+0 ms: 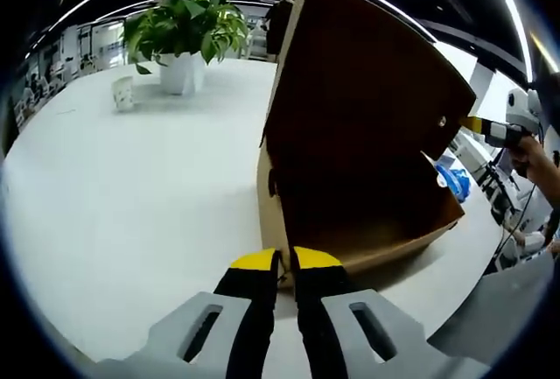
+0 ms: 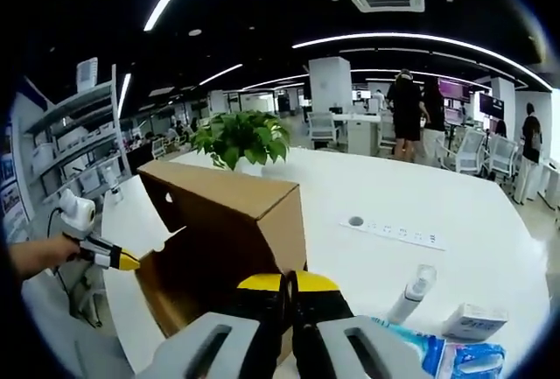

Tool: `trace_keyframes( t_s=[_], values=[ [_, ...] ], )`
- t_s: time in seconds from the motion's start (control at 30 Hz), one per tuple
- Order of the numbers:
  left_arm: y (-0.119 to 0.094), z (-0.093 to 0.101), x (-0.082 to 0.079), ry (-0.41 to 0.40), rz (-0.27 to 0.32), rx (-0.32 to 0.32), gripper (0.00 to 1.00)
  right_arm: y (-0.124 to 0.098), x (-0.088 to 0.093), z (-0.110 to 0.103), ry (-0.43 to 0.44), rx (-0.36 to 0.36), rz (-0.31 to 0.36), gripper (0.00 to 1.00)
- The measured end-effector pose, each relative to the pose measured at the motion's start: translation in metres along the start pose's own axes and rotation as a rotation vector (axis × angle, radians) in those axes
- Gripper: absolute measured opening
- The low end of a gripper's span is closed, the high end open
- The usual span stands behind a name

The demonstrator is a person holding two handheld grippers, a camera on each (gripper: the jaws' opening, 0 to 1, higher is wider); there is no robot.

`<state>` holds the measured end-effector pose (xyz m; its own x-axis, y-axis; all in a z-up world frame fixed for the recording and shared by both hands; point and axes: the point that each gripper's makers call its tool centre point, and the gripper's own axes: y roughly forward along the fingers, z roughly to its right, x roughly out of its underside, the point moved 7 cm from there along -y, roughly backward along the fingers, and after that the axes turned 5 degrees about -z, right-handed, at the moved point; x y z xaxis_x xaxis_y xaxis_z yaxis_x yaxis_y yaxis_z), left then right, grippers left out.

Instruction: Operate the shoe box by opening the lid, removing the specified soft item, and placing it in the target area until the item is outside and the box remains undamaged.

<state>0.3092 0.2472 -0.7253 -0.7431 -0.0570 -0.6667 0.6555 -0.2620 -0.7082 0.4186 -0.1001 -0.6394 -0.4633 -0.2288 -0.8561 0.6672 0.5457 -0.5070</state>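
- Standing on a white table point(image 1: 131, 186), the shoe box point(image 1: 367, 151) is plain brown cardboard, rectangular, with a matte, unprinted surface; in the left gripper view its dark interior faces the camera, and a small round hole shows in one panel.
- In the right gripper view the box point(image 2: 236, 213) sits just past the jaws, with a flap point(image 2: 171, 239) hanging open on its near left side.
- No soft item can be made out inside the shadowed box.
- No brand or writing is legible on the cardboard.
- The left gripper point(image 1: 286, 261) has its yellow-tipped black jaws pressed nearly together at the box's lower edge; whether they pinch the cardboard cannot be told.
- The right gripper point(image 2: 288, 281) likewise shows its tips together against the box's corner, grip unclear.
- A leafy potted plant point(image 1: 184, 33) in a white pot stands beyond, with a small white cup point(image 1: 123, 93) beside it.
- A white bottle point(image 2: 411, 293) and blue packets point(image 2: 472, 360) lie near the right gripper.
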Motion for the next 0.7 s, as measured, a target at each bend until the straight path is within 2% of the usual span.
trace_keyframes(
  t_s=[0.1, 0.4, 0.7],
  values=[
    [0.0, -0.001, 0.0, -0.024, -0.011, 0.003, 0.05, -0.004, 0.005, -0.003, 0.002, 0.004, 0.004, 0.0],
    [-0.01, 0.005, -0.008, 0.04, 0.002, -0.019, 0.02, -0.01, 0.013, -0.009, 0.022, 0.004, 0.008, 0.0],
    [-0.025, 0.006, -0.038, 0.093, 0.076, -0.028, 0.05, -0.014, 0.023, -0.014, 0.045, 0.005, 0.011, 0.0]
  ],
)
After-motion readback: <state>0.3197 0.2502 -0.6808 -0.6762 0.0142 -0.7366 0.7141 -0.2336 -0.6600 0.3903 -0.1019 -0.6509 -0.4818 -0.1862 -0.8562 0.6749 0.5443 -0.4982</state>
